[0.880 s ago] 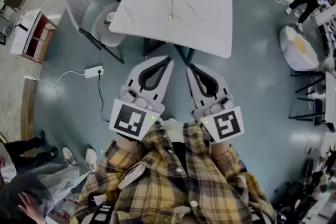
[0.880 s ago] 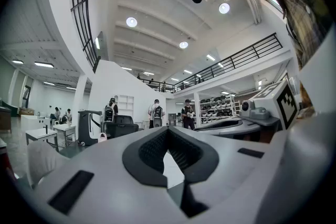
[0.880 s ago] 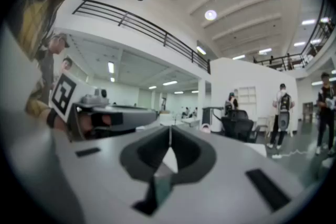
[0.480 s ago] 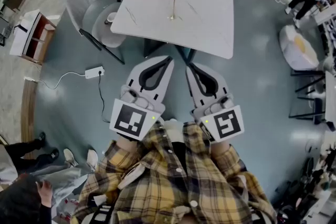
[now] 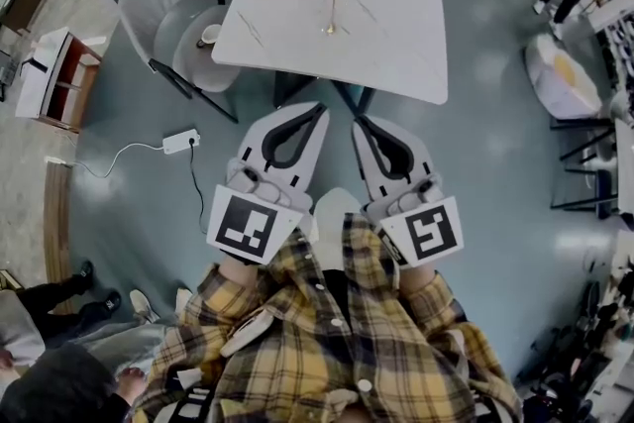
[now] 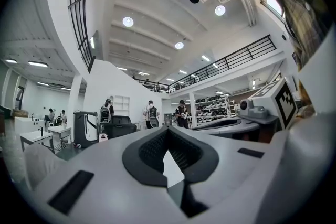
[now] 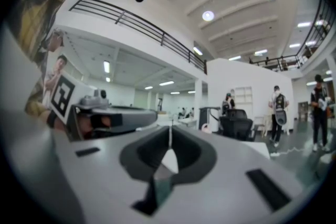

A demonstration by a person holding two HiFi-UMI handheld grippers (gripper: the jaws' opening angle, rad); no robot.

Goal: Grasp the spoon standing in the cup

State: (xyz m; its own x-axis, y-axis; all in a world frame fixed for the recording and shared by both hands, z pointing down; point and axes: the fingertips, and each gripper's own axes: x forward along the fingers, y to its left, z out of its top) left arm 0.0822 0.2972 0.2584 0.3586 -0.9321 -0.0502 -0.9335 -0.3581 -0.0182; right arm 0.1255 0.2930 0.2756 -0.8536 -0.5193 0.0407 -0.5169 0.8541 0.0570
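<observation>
fingers (image 5: 282, 139) on left gripper (image 5: 318, 107) and right gripper (image 5: 359, 123) closed tight, holding nothing; spoon (image 5: 333, 7) on far table (image 5: 396, 25) not yet reached.

Big open lab hall — mezzanine railing (image 6: 231, 60), storage racks (image 6: 212, 105), people (image 6: 181, 113) standing about.

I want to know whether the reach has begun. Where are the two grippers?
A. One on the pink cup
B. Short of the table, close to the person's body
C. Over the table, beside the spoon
B: in the head view the left gripper and right gripper sit short of the table, jaws together, well apart from the spoon.
</observation>
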